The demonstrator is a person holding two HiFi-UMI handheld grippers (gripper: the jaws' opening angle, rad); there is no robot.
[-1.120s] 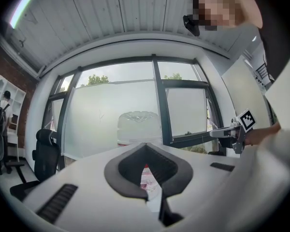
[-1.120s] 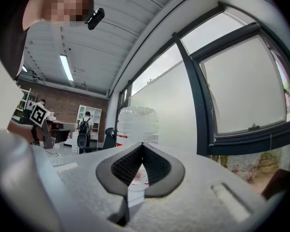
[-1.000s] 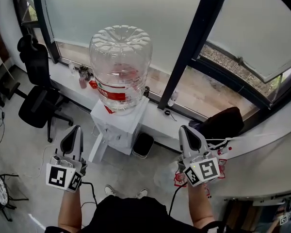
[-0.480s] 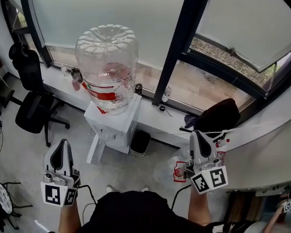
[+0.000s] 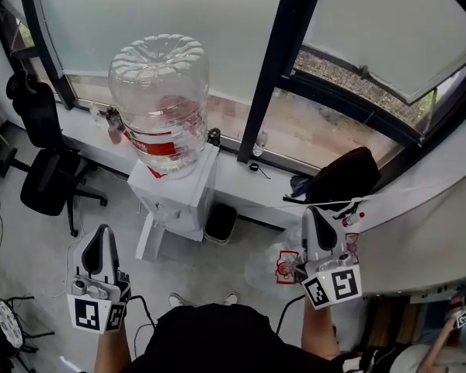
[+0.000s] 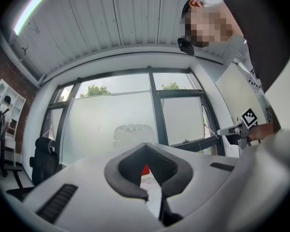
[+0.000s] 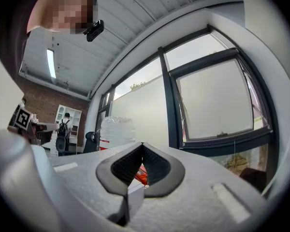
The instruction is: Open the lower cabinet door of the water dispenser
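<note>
Likely still approaching: left gripper (image 5: 102,233) and right gripper (image 5: 315,216), fingers closed and empty, must next reach the water dispenser (image 5: 179,196) at eleven o'clock and its lower door (image 5: 153,237).

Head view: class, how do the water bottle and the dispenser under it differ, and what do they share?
The water bottle is clear and rounded; the dispenser is white and boxy. The bottle sits on top; the dispenser stands on the floor. Both are by the window.

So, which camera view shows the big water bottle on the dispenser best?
The head view: the whole water bottle is seen from above. The left gripper view shows only its pale, hazy top; the right gripper view shows its upper part.
</note>
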